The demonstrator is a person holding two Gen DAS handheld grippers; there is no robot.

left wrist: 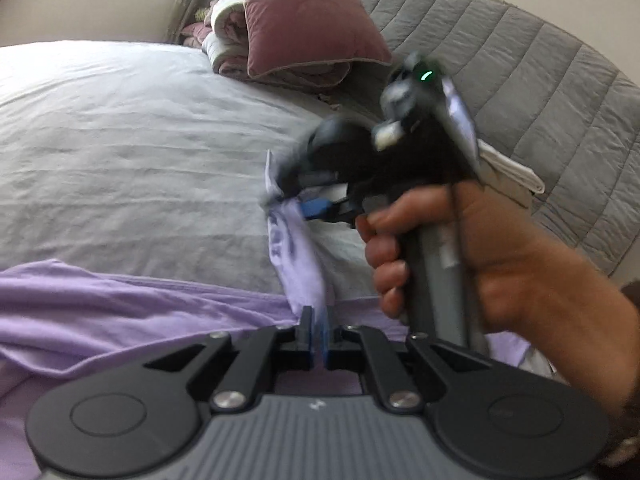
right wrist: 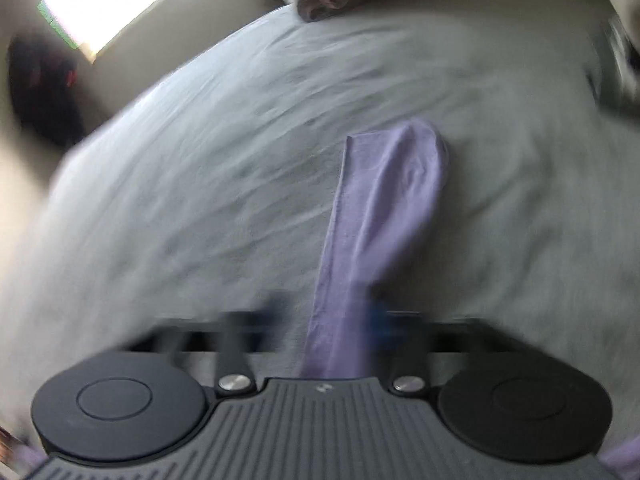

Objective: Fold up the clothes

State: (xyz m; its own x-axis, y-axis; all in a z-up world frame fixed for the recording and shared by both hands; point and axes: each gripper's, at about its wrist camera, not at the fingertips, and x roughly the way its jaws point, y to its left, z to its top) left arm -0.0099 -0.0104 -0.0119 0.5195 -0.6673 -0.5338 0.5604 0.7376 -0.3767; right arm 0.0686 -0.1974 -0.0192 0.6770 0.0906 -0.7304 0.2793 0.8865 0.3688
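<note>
Lavender garment (left wrist: 120,304) lay rumpled on the grey bed (left wrist: 140,152). Left tongs (left wrist: 319,332) were pressed together, pinching its fabric. Right tongs (left wrist: 316,210), held in a hand (left wrist: 480,256), pinched another fold nearby, though motion blur obscured details.

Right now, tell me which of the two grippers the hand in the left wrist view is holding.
The right gripper, pinching the lavender garment; the left gripper shows no hand.
</note>
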